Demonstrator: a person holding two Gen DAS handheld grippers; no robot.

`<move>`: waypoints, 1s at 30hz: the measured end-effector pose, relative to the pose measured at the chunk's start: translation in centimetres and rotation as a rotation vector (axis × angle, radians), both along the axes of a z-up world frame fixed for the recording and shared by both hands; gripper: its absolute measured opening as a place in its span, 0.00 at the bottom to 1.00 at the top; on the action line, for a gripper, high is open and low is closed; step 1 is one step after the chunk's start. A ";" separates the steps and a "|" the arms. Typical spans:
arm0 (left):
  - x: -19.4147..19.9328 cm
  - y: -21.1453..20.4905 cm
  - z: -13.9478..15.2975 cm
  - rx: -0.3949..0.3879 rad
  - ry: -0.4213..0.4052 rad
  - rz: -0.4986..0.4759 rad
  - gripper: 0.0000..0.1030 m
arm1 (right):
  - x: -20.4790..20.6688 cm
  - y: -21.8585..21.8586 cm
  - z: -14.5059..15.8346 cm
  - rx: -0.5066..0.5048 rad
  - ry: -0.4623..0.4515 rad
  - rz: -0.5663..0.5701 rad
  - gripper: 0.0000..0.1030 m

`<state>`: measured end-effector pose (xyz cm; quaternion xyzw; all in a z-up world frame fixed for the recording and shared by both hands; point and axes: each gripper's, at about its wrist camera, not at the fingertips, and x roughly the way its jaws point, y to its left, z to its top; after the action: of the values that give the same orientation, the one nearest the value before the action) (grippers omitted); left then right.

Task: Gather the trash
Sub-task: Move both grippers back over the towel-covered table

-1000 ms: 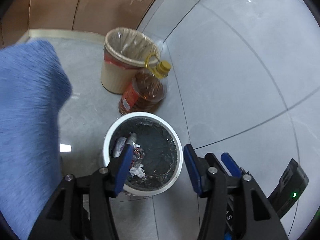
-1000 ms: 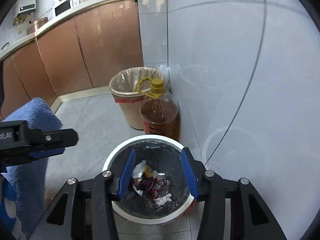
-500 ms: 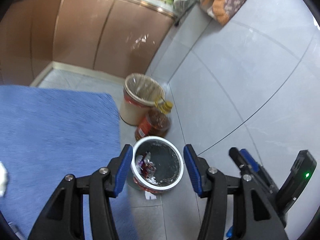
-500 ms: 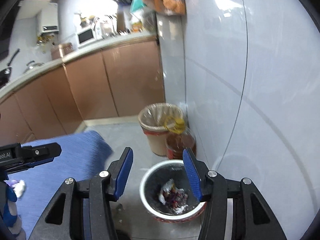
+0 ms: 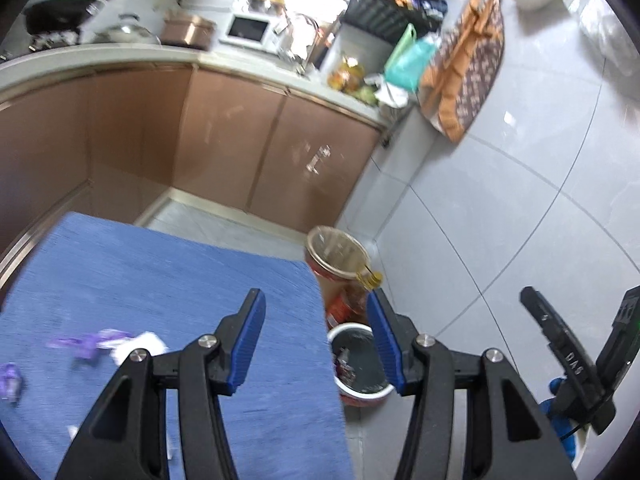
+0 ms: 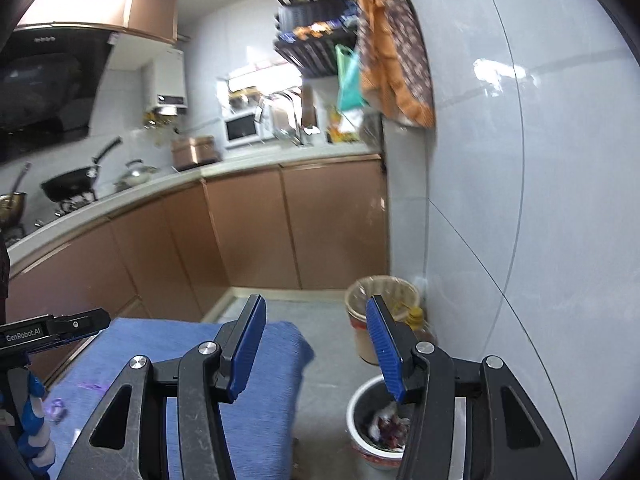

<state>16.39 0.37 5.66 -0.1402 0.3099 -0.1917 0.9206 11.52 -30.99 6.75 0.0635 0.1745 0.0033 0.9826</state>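
Now both claws (image 5: 316, 342) (image 6: 316, 346) higher, bin (image 5: 362, 364) farther.

Purple wrappers (image 5: 86, 342) on blue cloth (image 5: 160, 280): motion-smeared, print unreadable; second purple scrap (image 5: 9, 378) cut by left frame edge. White scrap (image 5: 140, 346) beside wrappers partly hidden behind left gripper (image 5: 316, 344) arm. White bin (image 5: 362, 360) just past cloth's right edge: near rim hidden by cloth and right blue finger; contents a dark jumble, items not distinguishable. Oil bottle (image 5: 352, 300) behind white bin: label illegible, body largely covered. Right gripper (image 6: 316, 348) finger overlaps lined bin (image 6: 382, 308) behind white bin. Countertop clutter beyond cloth blurred.
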 end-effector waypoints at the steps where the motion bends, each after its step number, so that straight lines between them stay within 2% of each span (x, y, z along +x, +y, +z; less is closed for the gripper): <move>1: -0.7 1.0 0.6 0.004 -0.015 0.016 0.50 | -0.6 0.5 0.6 -0.003 -0.012 0.008 0.48; 4: -3.2 4.3 2.7 0.007 -0.061 0.068 0.57 | -2.1 2.2 2.5 -0.010 -0.051 0.044 0.48; 11: -8.2 10.8 5.9 -0.002 -0.144 0.151 0.60 | -4.8 5.7 5.7 -0.029 -0.121 0.126 0.51; 17: -11.3 14.8 7.2 0.019 -0.183 0.212 0.62 | -6.7 8.3 7.2 -0.041 -0.161 0.185 0.53; 24: -12.1 17.1 6.9 0.025 -0.177 0.259 0.62 | -7.7 10.5 7.8 -0.060 -0.181 0.236 0.53; 30: -10.4 18.1 4.5 0.032 -0.130 0.273 0.62 | -6.3 11.6 6.8 -0.058 -0.151 0.267 0.53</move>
<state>5.97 18.51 10.18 -0.1538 0.2308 -0.0687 0.9583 5.22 -19.39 13.52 0.0107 0.1071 0.1336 0.9852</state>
